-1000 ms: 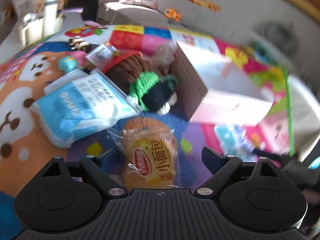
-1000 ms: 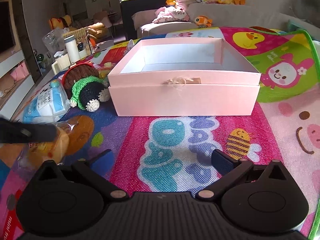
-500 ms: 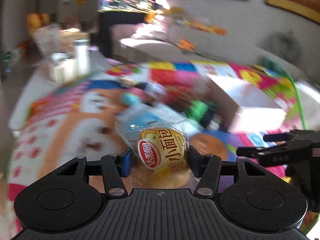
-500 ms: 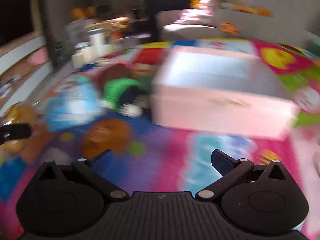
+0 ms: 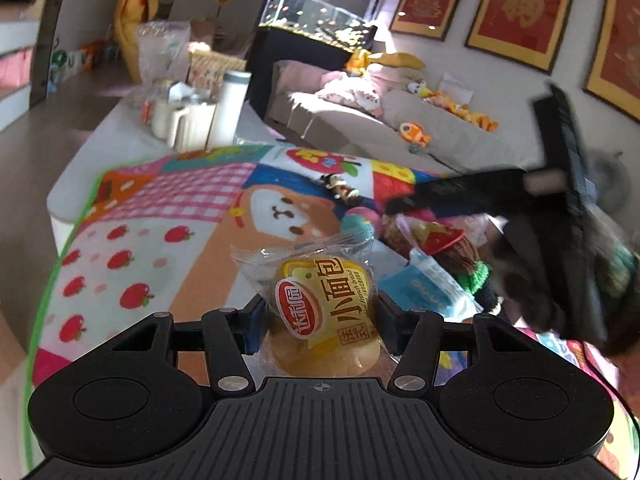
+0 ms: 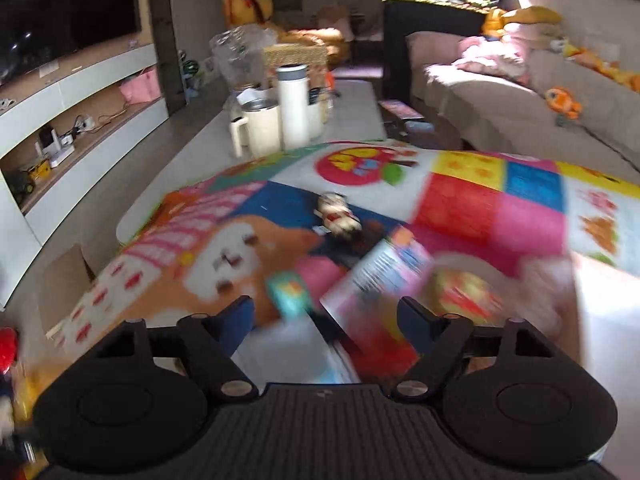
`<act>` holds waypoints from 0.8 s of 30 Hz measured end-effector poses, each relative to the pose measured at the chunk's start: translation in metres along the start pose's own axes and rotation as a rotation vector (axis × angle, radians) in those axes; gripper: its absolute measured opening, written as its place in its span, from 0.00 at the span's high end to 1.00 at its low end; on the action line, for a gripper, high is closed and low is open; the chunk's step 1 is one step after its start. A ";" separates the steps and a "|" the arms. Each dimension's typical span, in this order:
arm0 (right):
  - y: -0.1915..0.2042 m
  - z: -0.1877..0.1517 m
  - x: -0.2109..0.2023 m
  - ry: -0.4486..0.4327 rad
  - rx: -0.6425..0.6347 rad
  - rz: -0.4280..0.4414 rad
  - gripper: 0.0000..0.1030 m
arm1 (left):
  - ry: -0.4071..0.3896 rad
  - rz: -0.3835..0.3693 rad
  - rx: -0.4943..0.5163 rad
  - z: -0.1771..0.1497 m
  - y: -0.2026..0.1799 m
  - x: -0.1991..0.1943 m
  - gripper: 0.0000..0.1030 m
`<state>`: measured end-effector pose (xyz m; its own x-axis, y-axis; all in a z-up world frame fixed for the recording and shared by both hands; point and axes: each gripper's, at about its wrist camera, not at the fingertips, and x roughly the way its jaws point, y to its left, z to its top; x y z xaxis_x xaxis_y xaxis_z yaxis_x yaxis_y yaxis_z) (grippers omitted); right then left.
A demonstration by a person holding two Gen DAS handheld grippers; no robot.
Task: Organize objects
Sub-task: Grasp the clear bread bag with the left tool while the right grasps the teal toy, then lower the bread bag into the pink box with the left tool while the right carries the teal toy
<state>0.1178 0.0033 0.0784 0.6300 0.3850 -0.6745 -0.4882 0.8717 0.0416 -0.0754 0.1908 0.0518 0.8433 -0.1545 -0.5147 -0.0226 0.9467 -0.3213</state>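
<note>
At the lower centre of the left wrist view, the left gripper [image 5: 320, 316] has its fingers [image 5: 252, 320] pressed on either side of a wrapped bread bun [image 5: 324, 308], lifted clear of the colourful play mat [image 5: 168, 216] that covers the desk. A second ago the bun lay on the mat between wide fingers; since then they have closed on it and raised it, and the view has swung away from the pink box, now out of sight. The right gripper [image 6: 324, 320], a dark blurred shape at the right of the left view, is closing its fingers with nothing between them yet, above a blurred pink packet [image 6: 380, 276] and a small teal toy [image 6: 290, 292]. Judging from this, the bun is ready to be carried to the box, and a second pick is starting.
</note>
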 end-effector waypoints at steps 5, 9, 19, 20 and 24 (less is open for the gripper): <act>0.024 0.019 0.069 0.121 -0.086 -0.102 0.24 | 0.043 0.008 -0.018 -0.004 0.010 0.009 0.42; 0.039 0.014 0.083 0.150 -0.205 -0.162 0.38 | 0.074 0.020 -0.016 -0.006 0.010 0.014 0.42; 0.036 -0.016 -0.045 -0.017 -0.276 -0.031 0.76 | 0.095 -0.006 0.059 -0.008 -0.032 0.013 0.42; 0.031 -0.022 -0.061 -0.033 -0.267 -0.025 0.76 | 0.095 -0.012 0.067 -0.008 -0.037 0.011 0.42; -0.002 -0.055 -0.125 -0.074 -0.209 -0.014 0.76 | 0.110 -0.088 0.138 -0.012 -0.070 0.004 0.42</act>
<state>0.0068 -0.0633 0.1216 0.6764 0.4017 -0.6173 -0.5892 0.7980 -0.1264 -0.0766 0.1210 0.0628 0.7746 -0.2615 -0.5759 0.1287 0.9566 -0.2613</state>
